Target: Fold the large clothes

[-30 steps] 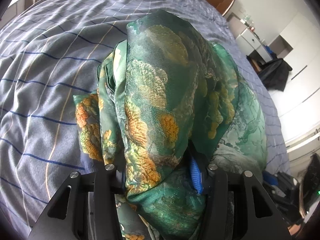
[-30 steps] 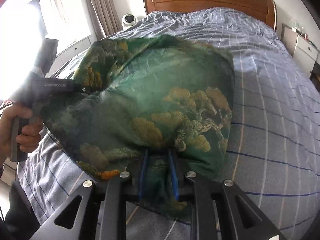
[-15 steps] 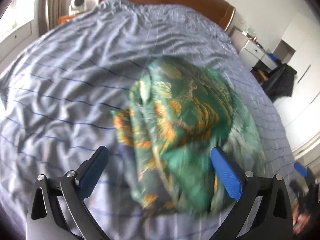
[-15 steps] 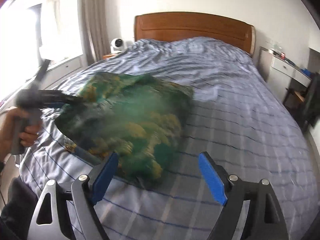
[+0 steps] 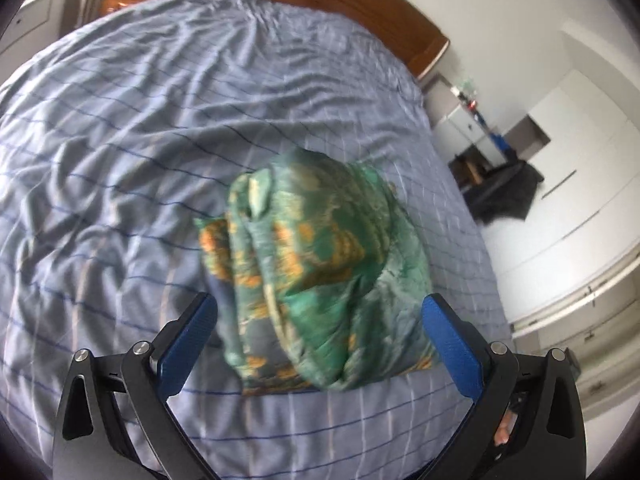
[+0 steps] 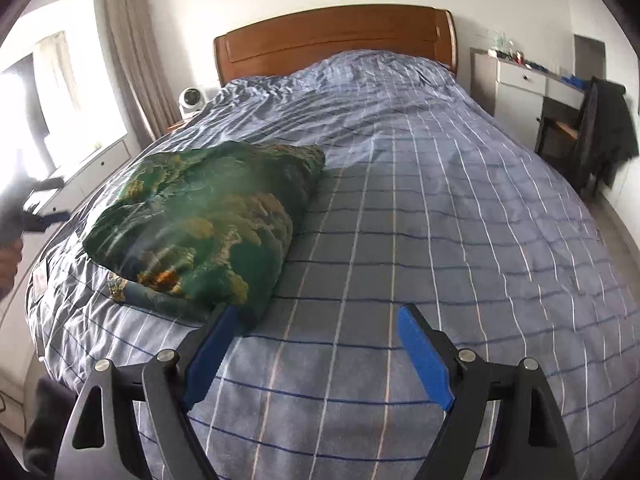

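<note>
Fingers [image 6: 216, 356] apart; nightstand fan [image 6: 191, 101] right-view

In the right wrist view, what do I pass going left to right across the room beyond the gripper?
Curtain → small white fan → wooden headboard → white drawer unit → dark garment on a chair.

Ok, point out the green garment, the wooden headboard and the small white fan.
green garment [image 6: 208, 220], right wrist view, top of the folded bundle.
wooden headboard [image 6: 332, 42], right wrist view, middle of the panel.
small white fan [image 6: 193, 98], right wrist view, its round face.
</note>
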The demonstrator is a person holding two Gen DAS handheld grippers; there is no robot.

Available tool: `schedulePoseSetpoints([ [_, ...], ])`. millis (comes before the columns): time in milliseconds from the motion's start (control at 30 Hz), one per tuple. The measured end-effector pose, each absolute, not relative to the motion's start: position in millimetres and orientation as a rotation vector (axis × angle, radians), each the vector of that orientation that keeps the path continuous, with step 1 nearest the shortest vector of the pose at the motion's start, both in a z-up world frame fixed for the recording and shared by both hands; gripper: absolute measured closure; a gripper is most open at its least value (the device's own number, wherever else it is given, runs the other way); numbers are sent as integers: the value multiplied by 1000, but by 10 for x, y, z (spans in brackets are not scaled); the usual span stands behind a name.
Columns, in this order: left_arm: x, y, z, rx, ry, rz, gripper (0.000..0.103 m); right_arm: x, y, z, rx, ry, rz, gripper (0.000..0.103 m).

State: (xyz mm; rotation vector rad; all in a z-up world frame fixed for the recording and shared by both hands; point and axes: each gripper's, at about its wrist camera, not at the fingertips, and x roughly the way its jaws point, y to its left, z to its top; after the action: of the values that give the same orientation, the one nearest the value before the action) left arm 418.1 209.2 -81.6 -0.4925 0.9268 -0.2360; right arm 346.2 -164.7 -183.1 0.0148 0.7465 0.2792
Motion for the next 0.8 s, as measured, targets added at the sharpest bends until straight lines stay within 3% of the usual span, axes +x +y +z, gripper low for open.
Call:
schedulePoseSetpoints([
  [367, 4834, 1860, -1593, -333, 1141, -41, 1, 3941, -1213, -1676, 23, 738, 433, 19],
  [500, 4734, 2067, -1882, -487, 1161, -82, 1, 4343, -1265, -1833, 123, 825, 468, 19],
  [800, 4834, 2169, -2093, -527, 1191, -161, 0, 4885, -1402, -2211, 318, 960, 551, 19],
])
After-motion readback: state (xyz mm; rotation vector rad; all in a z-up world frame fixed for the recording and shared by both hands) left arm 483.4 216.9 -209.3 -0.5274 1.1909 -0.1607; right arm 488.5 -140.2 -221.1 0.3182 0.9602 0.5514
